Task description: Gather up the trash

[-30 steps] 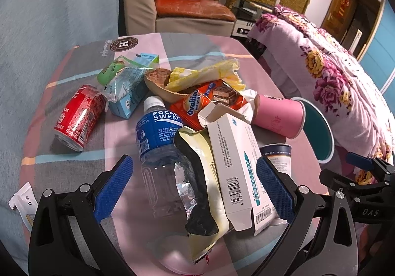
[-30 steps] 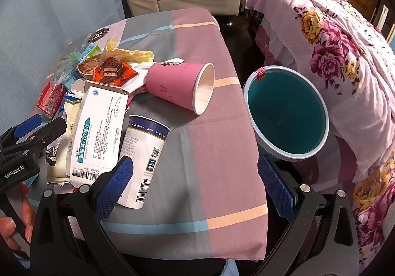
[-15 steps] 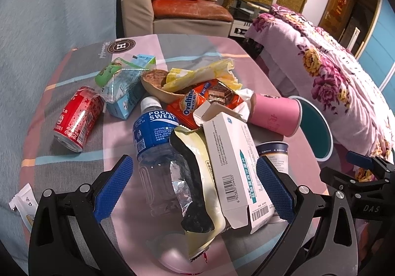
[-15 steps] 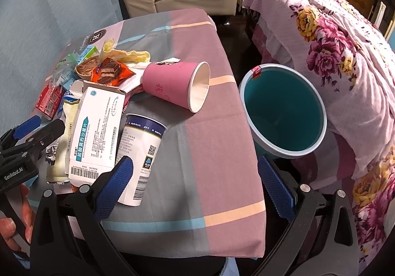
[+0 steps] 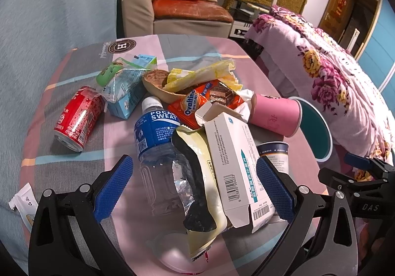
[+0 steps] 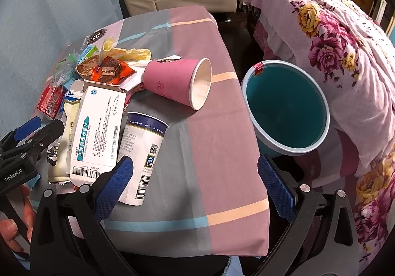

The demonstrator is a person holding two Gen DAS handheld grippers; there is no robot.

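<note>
Covering most of a small table draped in a pink, grey and blue striped cloth (image 6: 217,177) is a heap of rubbish. Nearest the left gripper (image 5: 195,189), whose blue-padded jaws stand spread wide and hold nothing, lies a clear plastic Pocari Sweat bottle with a blue label (image 5: 158,150) on its side, looking empty. Leaning against it is a torn-open cream foil snack bag (image 5: 200,189), and over that rests a white cardboard medicine box with its end flap open (image 5: 234,162).

Behind them sits an orange Ovaltine wrapper (image 5: 205,100), a shallow brown bowl (image 5: 158,85) with crumpled yellow paper (image 5: 202,73) lying in it, a pale blue drink carton (image 5: 126,95) partly covered by a clear crinkled plastic bag (image 5: 116,75), and a red Coca-Cola can (image 5: 79,117) tipped on its side. A small white sachet (image 5: 23,201) lies apart at the table's near left edge.

The right gripper (image 6: 195,192) also has its jaws spread wide, empty, with a white Aldi-branded paper cup with a dark blue rim (image 6: 140,157) lying just beside its left pad. A pink paper cup (image 6: 177,83) lies toppled farther on, mouth toward the table edge, its white inside showing nothing in it.

Beside the table, against a floral bedspread (image 6: 333,36), stands a round teal waste bin with a pale rim (image 6: 286,108), its inside bare as far as can be seen.
</note>
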